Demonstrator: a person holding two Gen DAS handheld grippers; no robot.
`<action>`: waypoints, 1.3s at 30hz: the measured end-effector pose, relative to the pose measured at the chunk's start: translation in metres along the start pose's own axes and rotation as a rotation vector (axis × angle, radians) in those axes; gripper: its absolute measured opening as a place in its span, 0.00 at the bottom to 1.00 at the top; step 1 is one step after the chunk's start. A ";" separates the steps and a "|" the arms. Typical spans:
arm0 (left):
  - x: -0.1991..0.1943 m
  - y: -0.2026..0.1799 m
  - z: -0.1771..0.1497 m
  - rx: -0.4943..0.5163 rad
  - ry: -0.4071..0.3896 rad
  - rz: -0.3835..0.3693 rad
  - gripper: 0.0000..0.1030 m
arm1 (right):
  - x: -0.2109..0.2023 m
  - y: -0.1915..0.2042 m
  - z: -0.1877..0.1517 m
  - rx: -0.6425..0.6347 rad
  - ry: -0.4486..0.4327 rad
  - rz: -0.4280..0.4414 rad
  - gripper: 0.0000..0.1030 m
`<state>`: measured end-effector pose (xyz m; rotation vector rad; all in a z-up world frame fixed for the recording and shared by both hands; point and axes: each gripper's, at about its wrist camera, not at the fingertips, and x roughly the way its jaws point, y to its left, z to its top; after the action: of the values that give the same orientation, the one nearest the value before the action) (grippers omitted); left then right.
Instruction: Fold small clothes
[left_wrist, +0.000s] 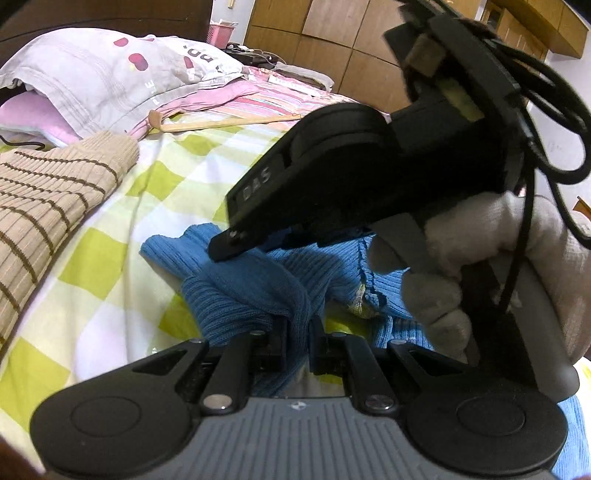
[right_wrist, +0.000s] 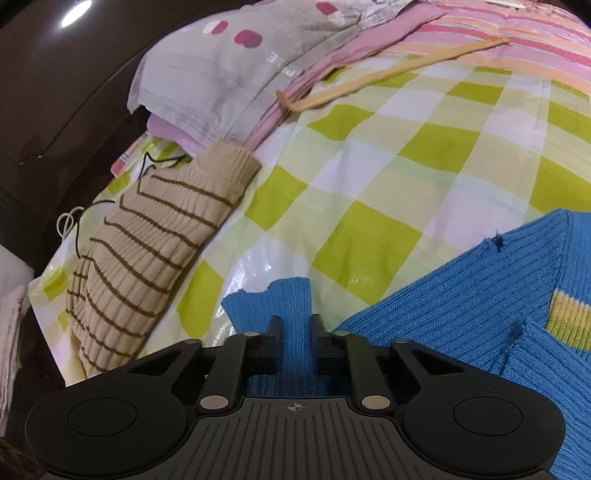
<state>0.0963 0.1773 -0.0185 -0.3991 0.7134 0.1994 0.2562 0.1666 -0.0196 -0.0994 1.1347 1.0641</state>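
1. L gripper (left_wrist: 299, 332) was clamped on a bunched fold of the blue sweater (left_wrist: 251, 295); knit filled the narrow gap betw. its fingers.
2. R gripper (right_wrist: 297, 332) was closed on the sweater's cuff (right_wrist: 284, 302); the ribbed sleeve end ran up betw. the pads and fanned out just past the tips.
3. In the L wrist view the R gripper's black body hung over the sweater, tips down at the knit, held by a hand in a grey-white glove (left_wrist: 480, 266). Black cables (left_wrist: 546, 110) looped off its back.
4. Sweater lay crumpled on the checked sheet (right_wrist: 369, 177), green/white squares w/ a glossy look. In the R view its body spread to the right of the cuff, w/ a yellow-green stripe (right_wrist: 569, 317) and a small hole at a seam.
5. Left of the sweater, apart from it, a beige sweater w/ brown stripes (right_wrist: 147, 266) lay on the sheet.
6. Beyond the sweater, at the far side of the sheet: a grey pillow w/ red dots (right_wrist: 229, 66), pink bedding under it, a striped pink blanket (right_wrist: 517, 26).
7. A thin wooden stick (right_wrist: 388, 74) lay on the sheet beside the blanket's edge.
8. Past the beige sweater, thin black and white cords (right_wrist: 77, 221) sat at the sheet's edge by the dark headboard (right_wrist: 55, 92).
9. L view, far beyond the sweater: wood cabinets (left_wrist: 332, 48), pink basket (left_wrist: 221, 33).
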 end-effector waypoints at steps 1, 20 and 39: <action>0.000 0.000 0.000 0.002 -0.001 0.001 0.16 | -0.004 -0.001 0.000 0.003 -0.014 0.006 0.09; -0.010 -0.015 0.000 0.041 -0.096 -0.035 0.38 | -0.126 -0.058 -0.016 0.185 -0.333 -0.037 0.07; -0.003 -0.025 0.000 0.095 -0.101 -0.049 0.46 | -0.219 -0.120 -0.059 0.316 -0.524 -0.157 0.06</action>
<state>0.1021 0.1547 -0.0097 -0.3133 0.6102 0.1379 0.2994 -0.0698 0.0698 0.3205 0.7879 0.7014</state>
